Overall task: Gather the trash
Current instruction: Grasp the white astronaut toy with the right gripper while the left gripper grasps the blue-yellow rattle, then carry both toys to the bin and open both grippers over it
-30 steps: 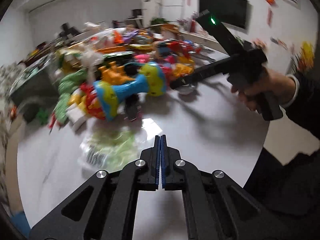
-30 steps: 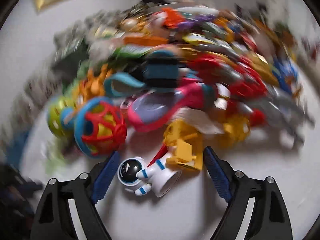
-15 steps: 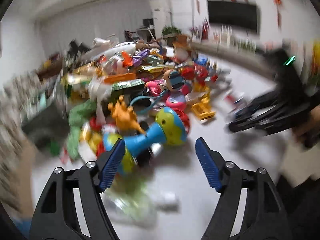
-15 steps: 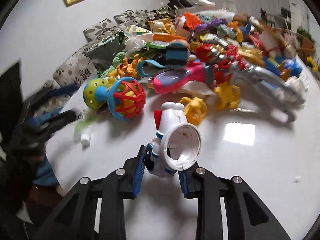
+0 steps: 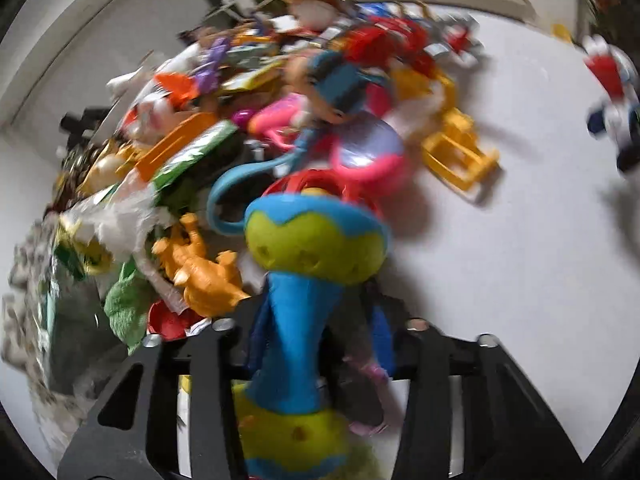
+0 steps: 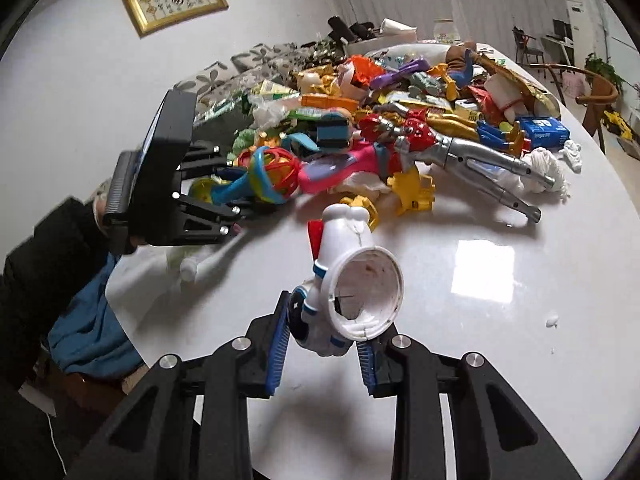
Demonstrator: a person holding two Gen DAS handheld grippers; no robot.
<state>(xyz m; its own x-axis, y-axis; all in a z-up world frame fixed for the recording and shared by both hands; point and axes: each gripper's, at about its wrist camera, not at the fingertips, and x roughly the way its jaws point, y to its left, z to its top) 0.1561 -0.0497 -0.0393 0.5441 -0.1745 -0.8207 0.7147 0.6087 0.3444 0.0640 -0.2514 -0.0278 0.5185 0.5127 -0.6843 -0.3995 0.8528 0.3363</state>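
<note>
Item: blue-and-green rattle toy (image 5: pixel 304 276), dumbbell-shaped, with a blue stem and green perforated ends. It is located at the near edge of the toy heap, its stem set between the blue pads of the left gripper (image 5: pixel 316 344). The jaws have just been closing and are seen narrowed about the stem; whether the pads press firmly cannot be told through the blur. In the right wrist view the same rattle (image 6: pixel 244 188) is seen at the tip of the left gripper (image 6: pixel 236 216), its red cage end lying against the heap.

Item: white astronaut figure (image 6: pixel 344 280), with blue and red trim and a hollow round base turned toward the camera. It is held clear of the table (image 6: pixel 480 320) between the blue pads of the right gripper (image 6: pixel 324 344), whose jaws are closed part-way upon its body.

Surroundings: a white glossy table bearing a large heap of mixed toys and wrappers. A yellow plastic frame toy (image 5: pixel 460 152) and an orange dinosaur (image 5: pixel 200 264) lie beside the rattle. A silver robot figure (image 6: pixel 480 164) and a blue packet (image 6: pixel 544 128) are noted further along. A dark sleeve (image 6: pixel 48 248) is seen behind the left gripper, and a framed picture (image 6: pixel 174 0) on the wall.
</note>
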